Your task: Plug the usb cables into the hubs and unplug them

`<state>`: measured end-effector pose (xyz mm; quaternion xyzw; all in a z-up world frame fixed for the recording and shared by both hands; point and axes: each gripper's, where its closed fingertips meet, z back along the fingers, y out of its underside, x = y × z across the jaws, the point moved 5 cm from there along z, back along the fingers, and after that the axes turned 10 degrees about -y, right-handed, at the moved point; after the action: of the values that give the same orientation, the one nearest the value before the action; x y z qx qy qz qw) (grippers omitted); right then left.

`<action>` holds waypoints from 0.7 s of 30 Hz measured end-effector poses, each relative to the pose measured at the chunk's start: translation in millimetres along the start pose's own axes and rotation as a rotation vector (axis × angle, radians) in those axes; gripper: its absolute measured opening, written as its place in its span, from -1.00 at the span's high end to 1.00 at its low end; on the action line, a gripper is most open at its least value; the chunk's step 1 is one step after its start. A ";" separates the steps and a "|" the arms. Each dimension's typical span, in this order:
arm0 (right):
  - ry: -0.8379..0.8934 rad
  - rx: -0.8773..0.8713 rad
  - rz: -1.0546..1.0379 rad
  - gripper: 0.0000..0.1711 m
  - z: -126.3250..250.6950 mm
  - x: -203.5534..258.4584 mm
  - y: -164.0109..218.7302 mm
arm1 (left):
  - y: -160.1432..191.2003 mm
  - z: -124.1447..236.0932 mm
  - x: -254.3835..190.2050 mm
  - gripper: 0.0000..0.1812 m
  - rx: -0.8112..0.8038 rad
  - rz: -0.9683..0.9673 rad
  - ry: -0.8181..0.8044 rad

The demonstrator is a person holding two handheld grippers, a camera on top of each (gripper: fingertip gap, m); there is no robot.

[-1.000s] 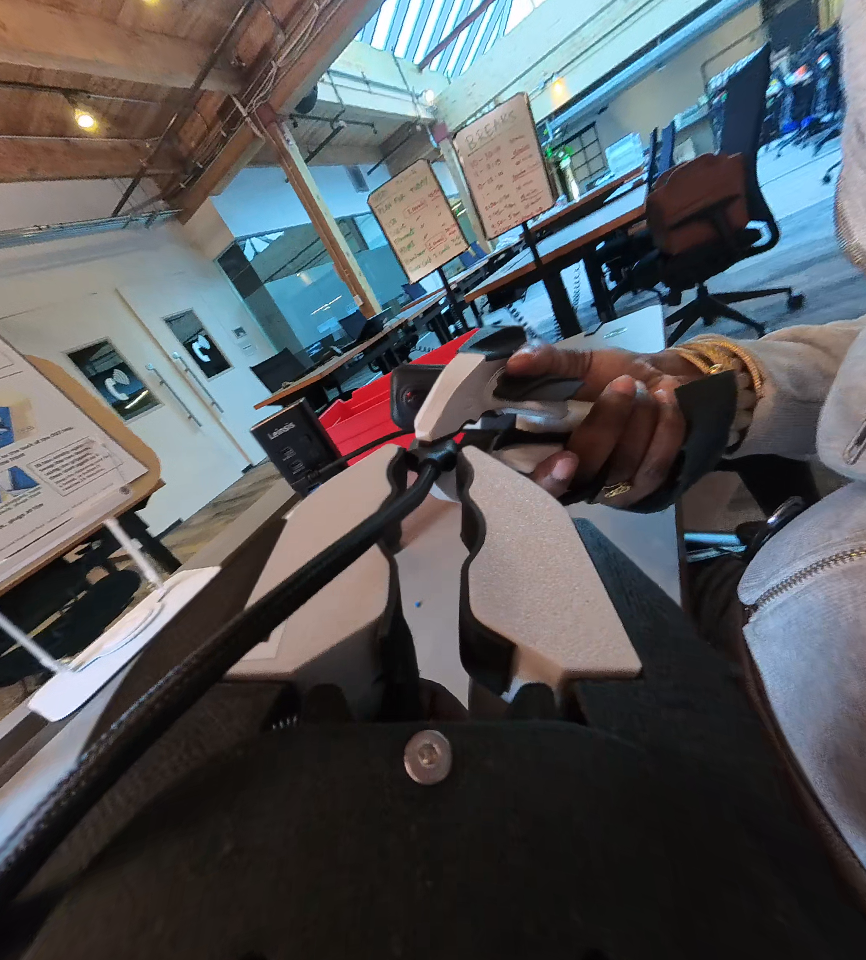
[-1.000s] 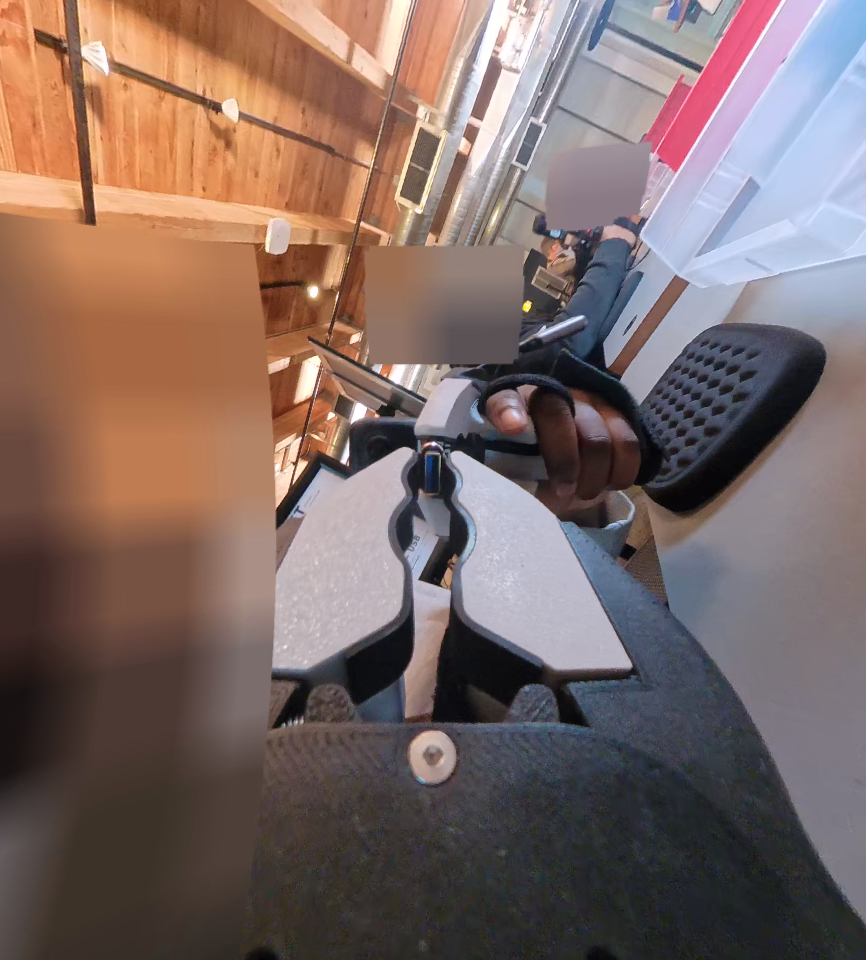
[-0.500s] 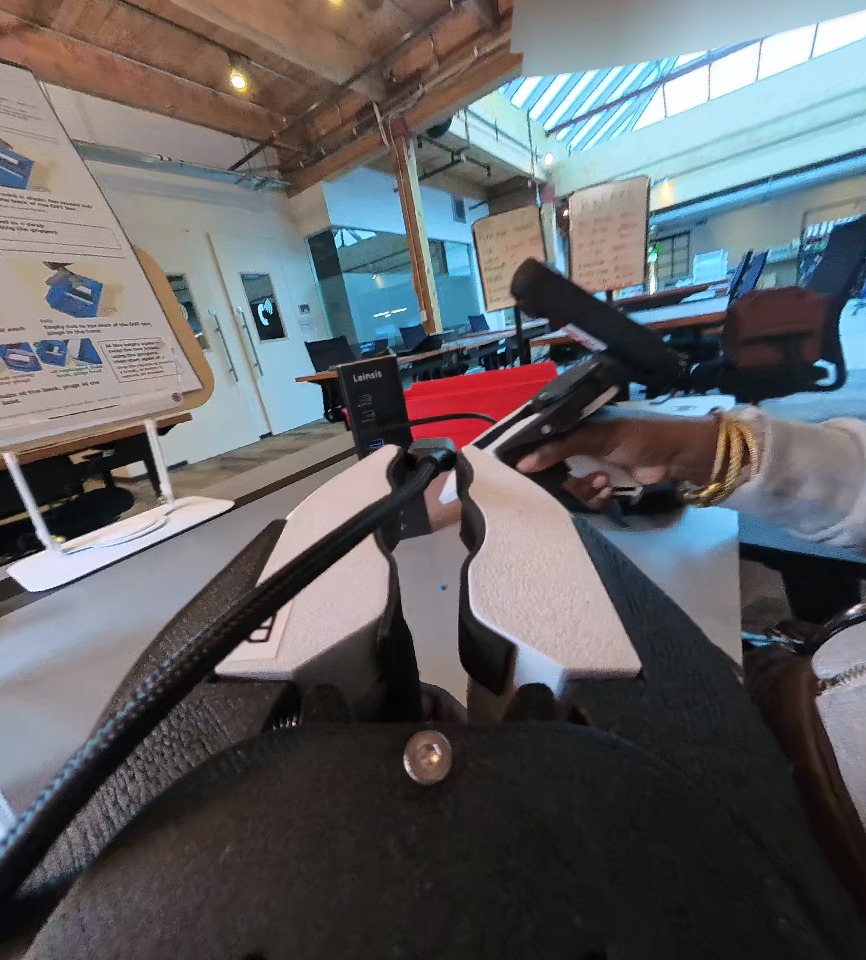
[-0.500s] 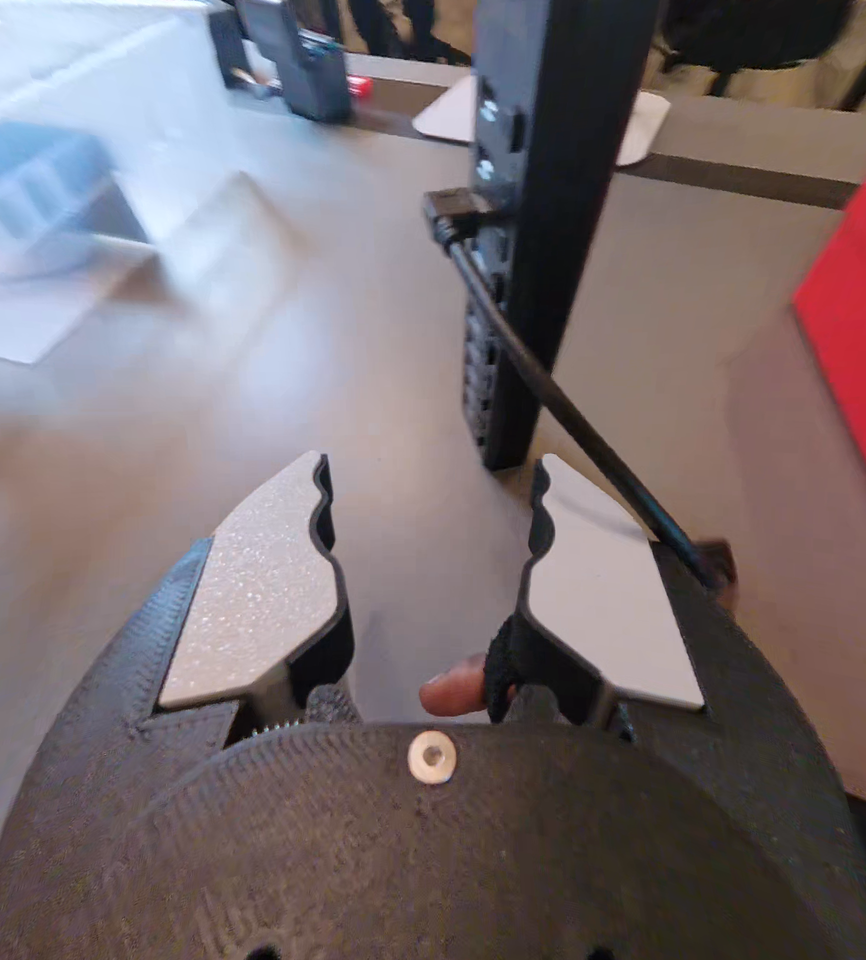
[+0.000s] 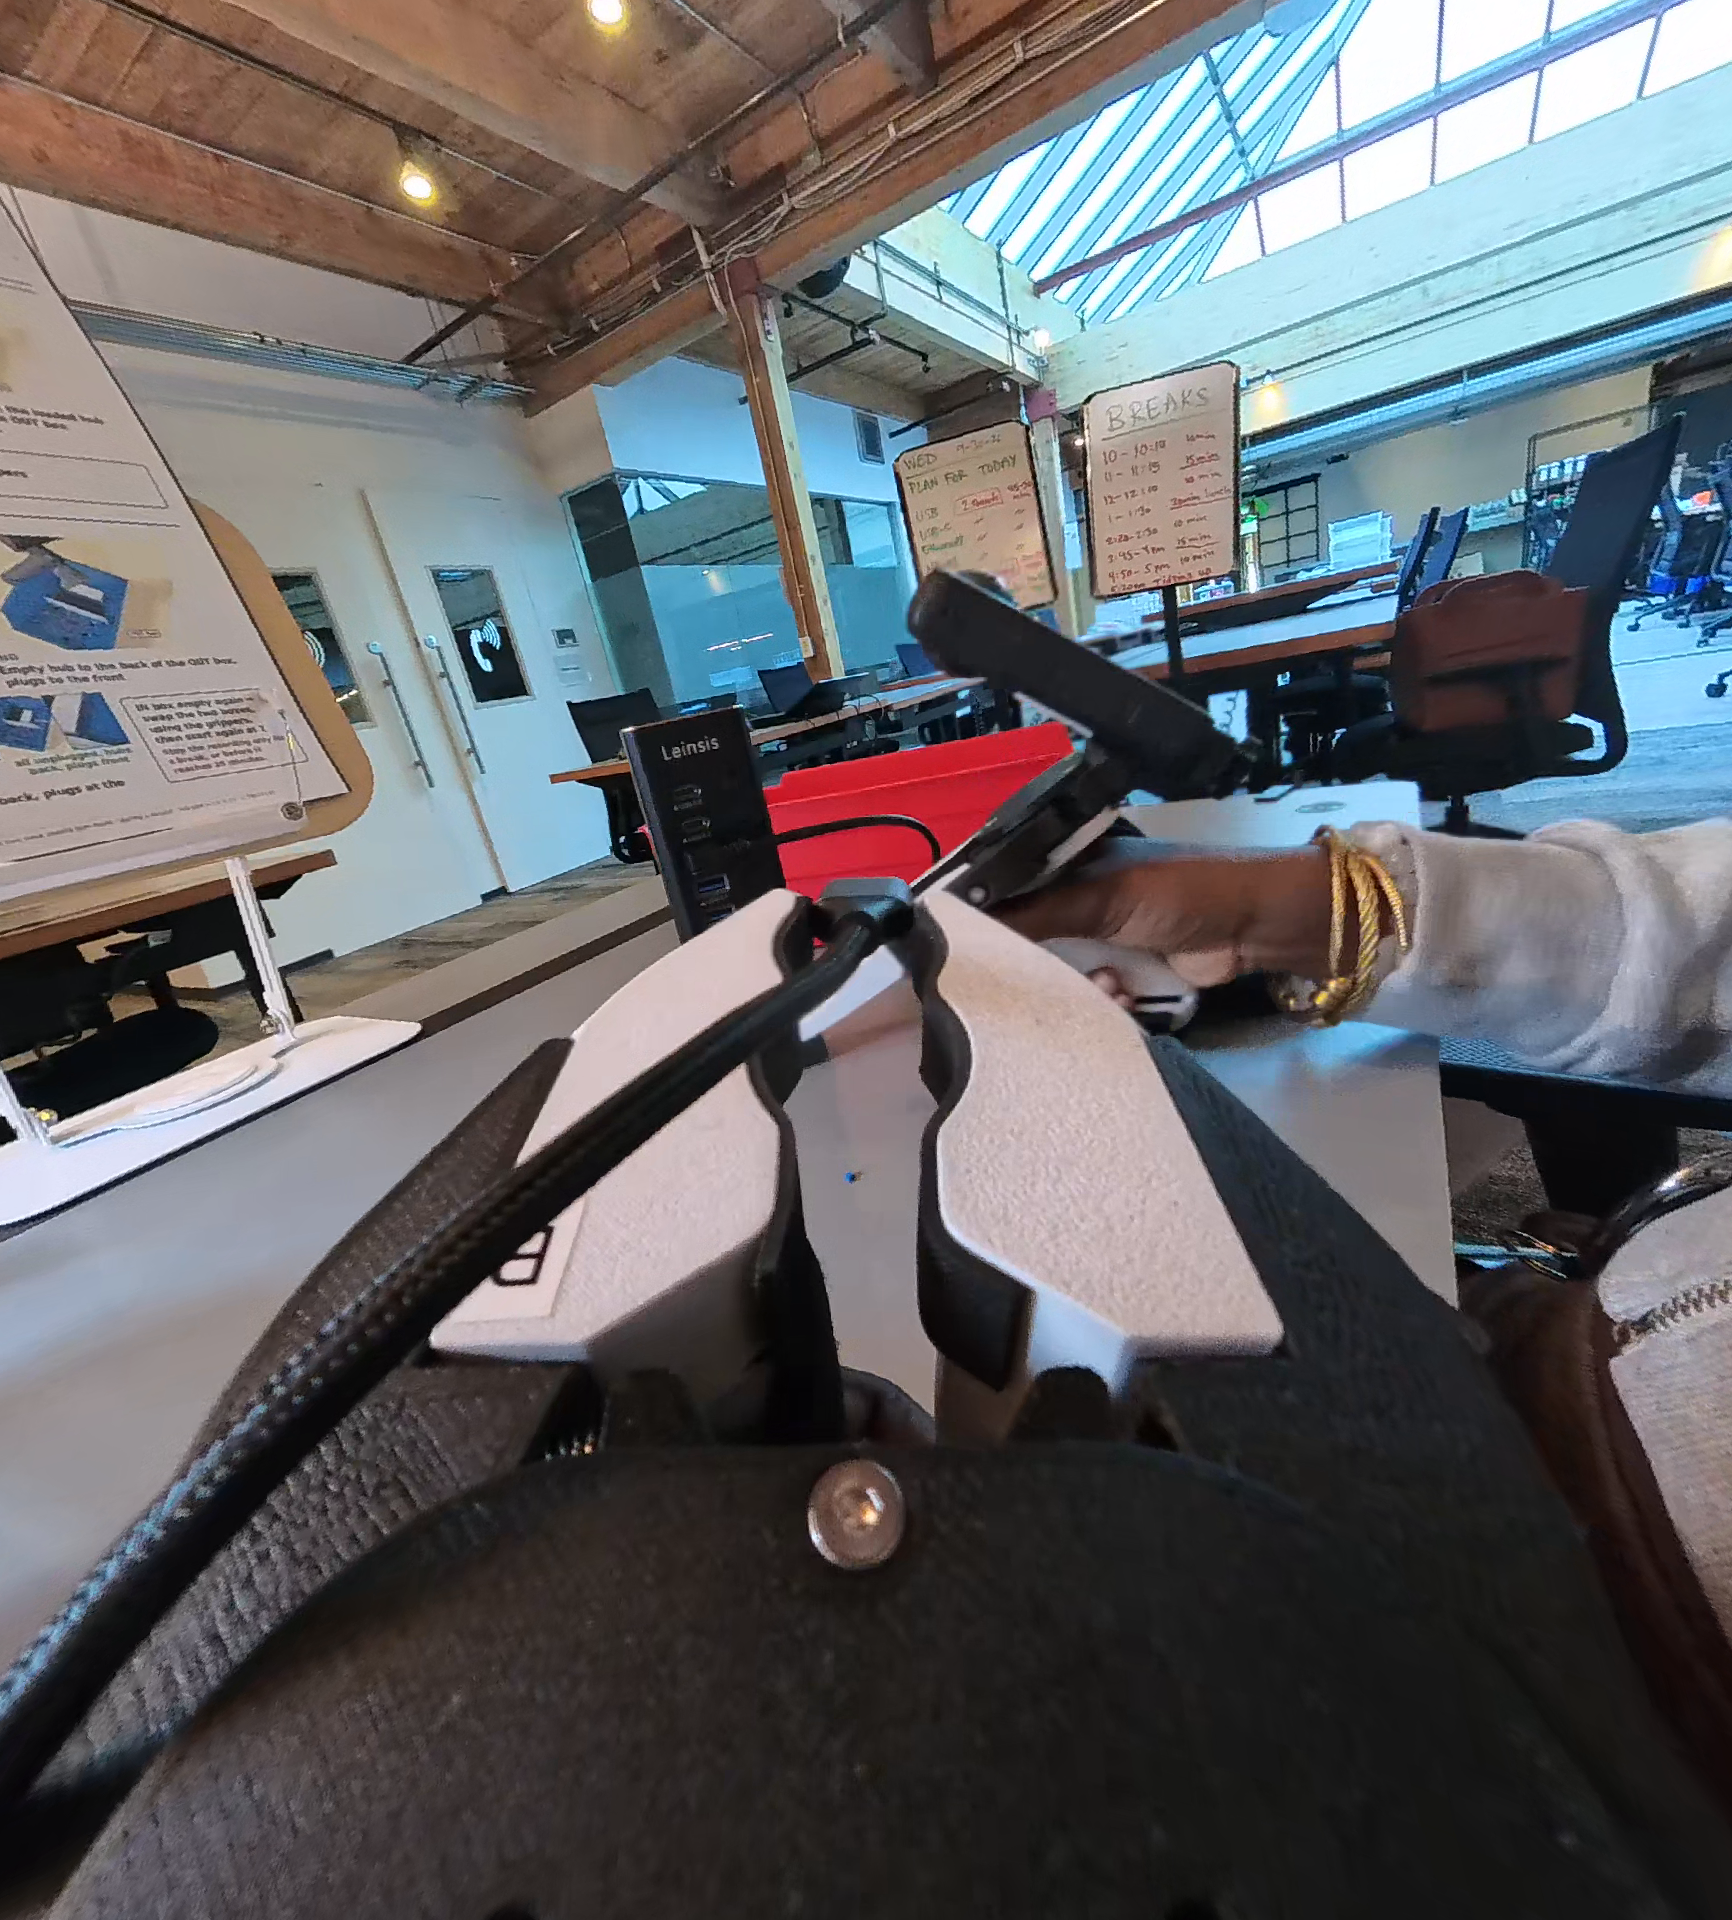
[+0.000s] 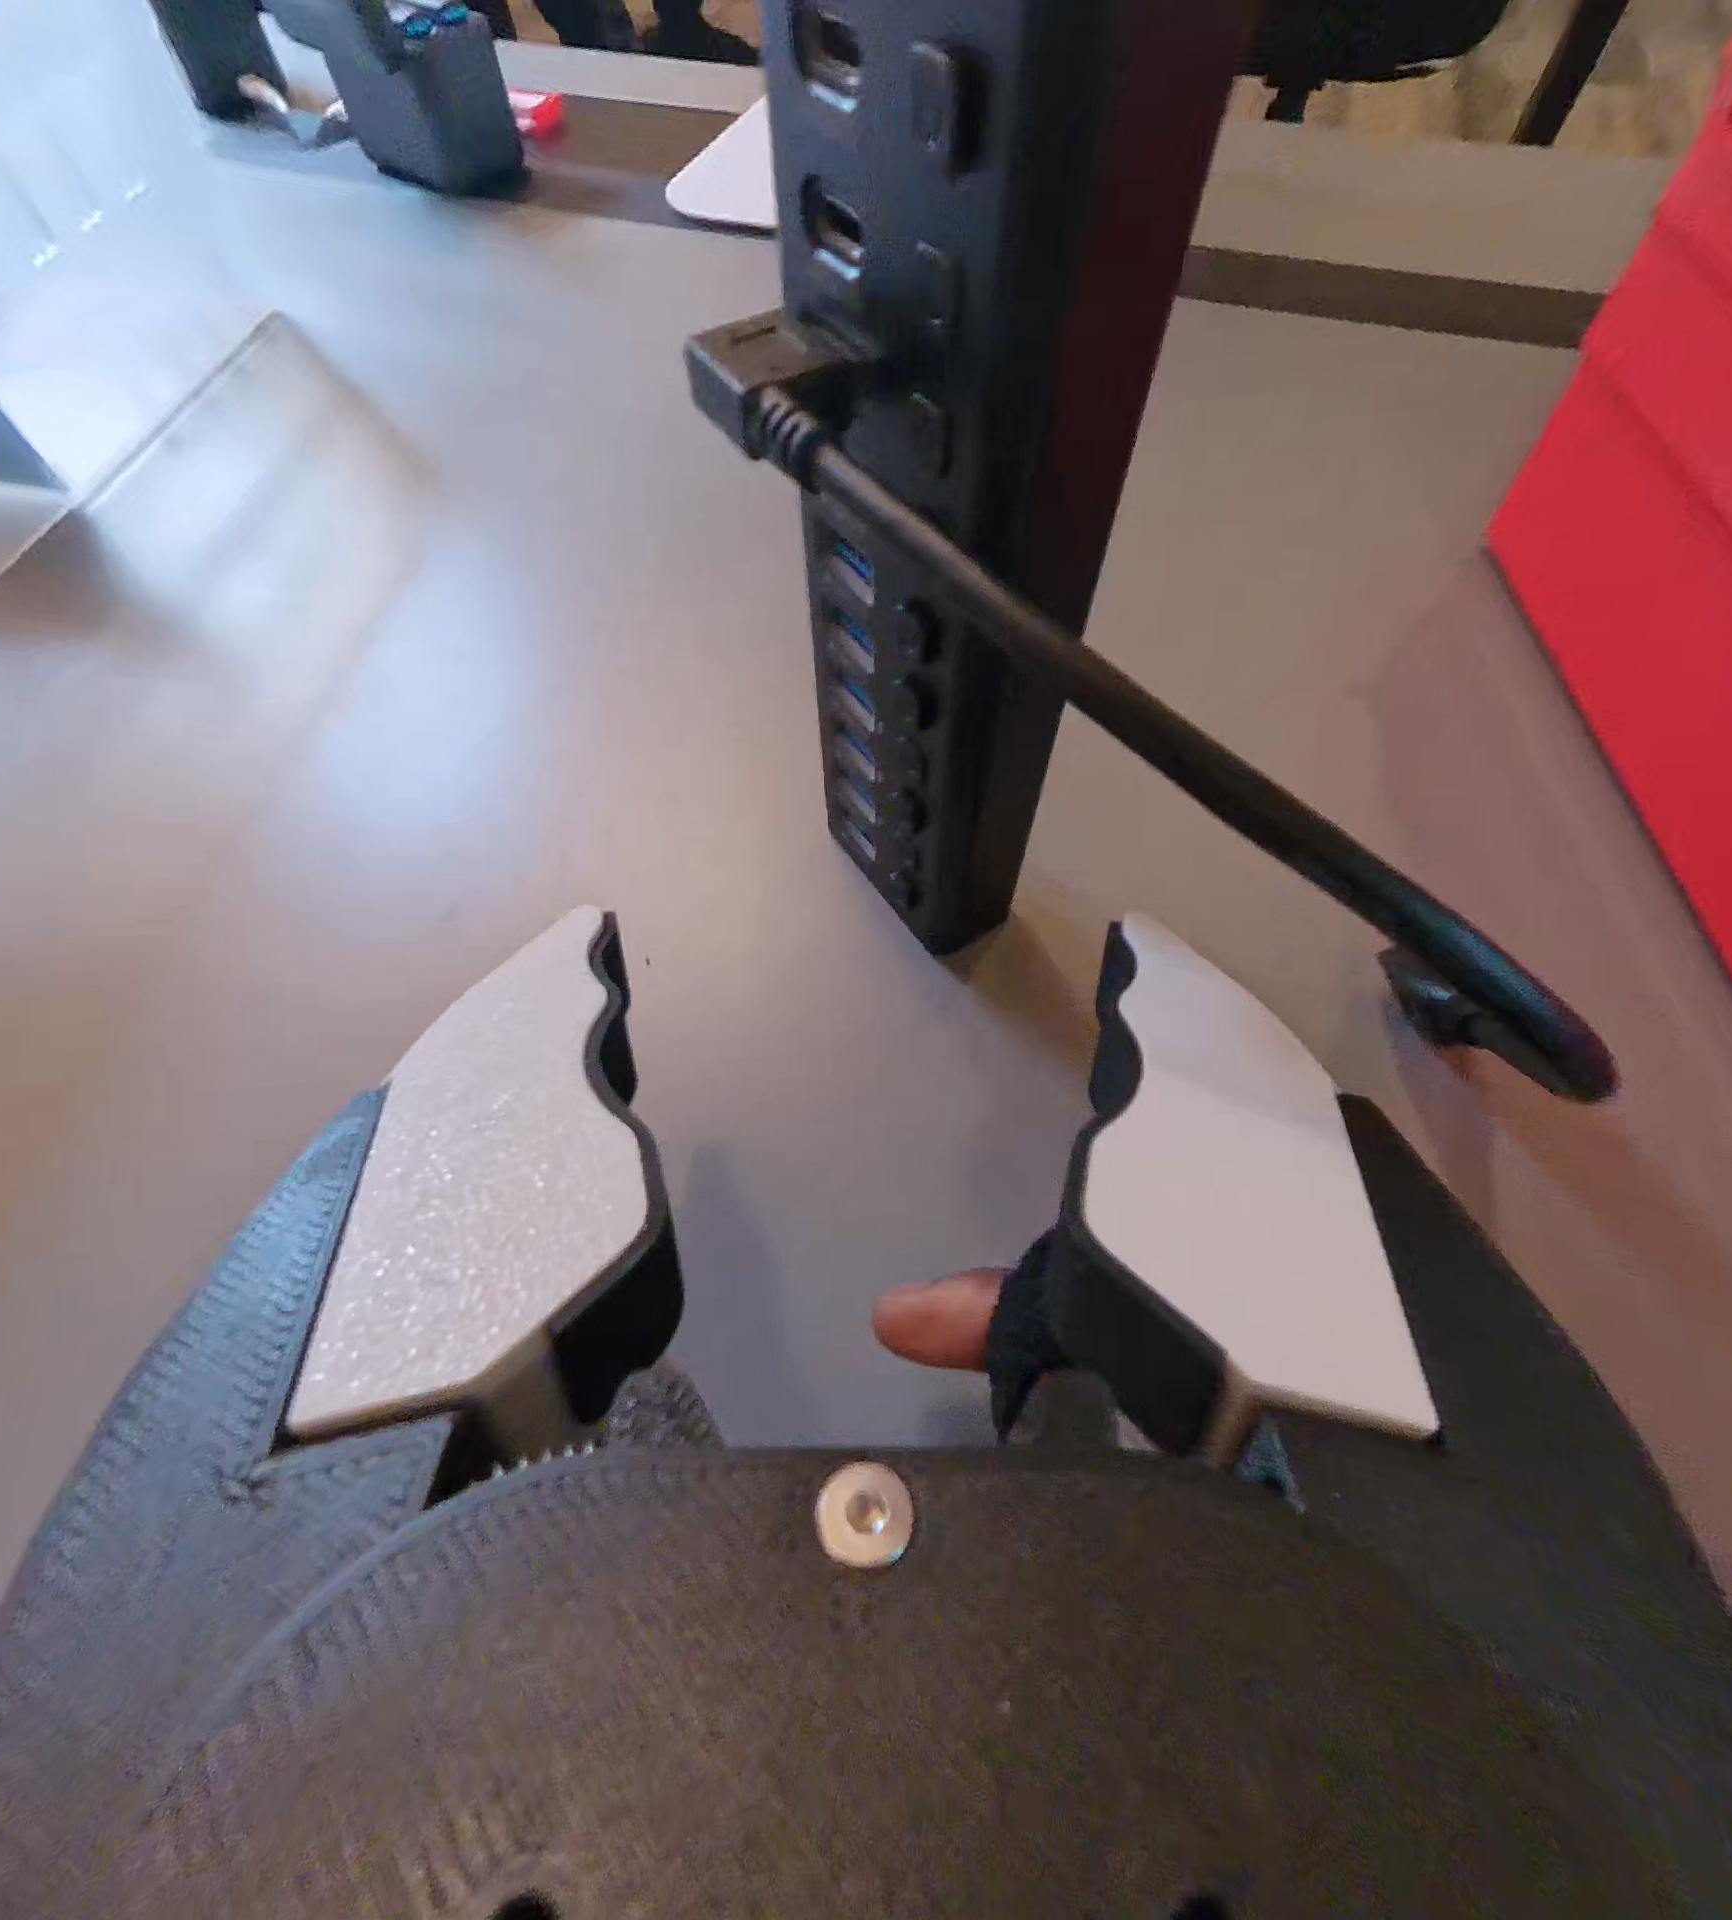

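In the left wrist view, my left gripper point(image 5: 857, 920) is shut on the black plug point(image 5: 867, 894) of a braided USB cable point(image 5: 488, 1216), which trails back over the left finger. A black upright hub point(image 5: 704, 821) stands just beyond it. My right gripper point(image 6: 862, 945) is open and empty, low over the table in front of the same hub point(image 6: 903, 540). Another black plug point(image 6: 768, 364) sits in a hub port, and its cable point(image 6: 1205, 758) runs down to the right. The right gripper also shows in the left wrist view point(image 5: 1038, 821), held by a hand.
A red bin point(image 6: 1693, 582) stands right of the hub and shows behind it in the left wrist view point(image 5: 903, 800). Two more dark hubs point(image 6: 426, 104) stand at the far left. A sign on a white stand point(image 5: 83, 644) is on the left. The grey table point(image 6: 322, 727) lies below.
My right gripper, shut at a blue-tongued plug by the left gripper's tips a second ago, has opened and swung down to face the hub. My left gripper still holds its plug and has levelled out.
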<state>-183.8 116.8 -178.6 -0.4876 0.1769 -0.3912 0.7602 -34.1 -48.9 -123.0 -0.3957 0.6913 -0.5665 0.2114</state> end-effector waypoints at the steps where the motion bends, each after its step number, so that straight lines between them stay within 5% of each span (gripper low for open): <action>1: -0.008 -0.010 -0.028 -0.05 -5.4 -1.1 -1.3 | 0.1 -0.1 -0.5 0.80 0.000 -0.002 0.002; 7: -0.050 -0.050 -0.029 -0.12 -34.4 -17.2 -23.1 | 0.7 -0.8 -1.2 0.80 0.002 -0.004 0.012; 10: -0.142 -0.116 0.018 -0.02 -44.8 -20.8 -38.7 | 1.1 -0.7 -1.6 0.80 0.003 -0.001 0.018; 12: -0.177 -0.173 0.068 0.30 -48.9 -27.1 -51.2 | 1.6 -0.9 -2.2 0.80 0.006 -0.003 0.023; 21: -0.183 -0.111 0.096 0.32 -46.3 -22.5 -49.7 | 4.8 -2.7 -3.7 0.80 0.028 -0.025 0.025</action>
<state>-249.1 95.2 -158.7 -0.5535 0.1512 -0.2979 0.7629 -35.4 -44.2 -127.4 -0.3944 0.6809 -0.5834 0.2012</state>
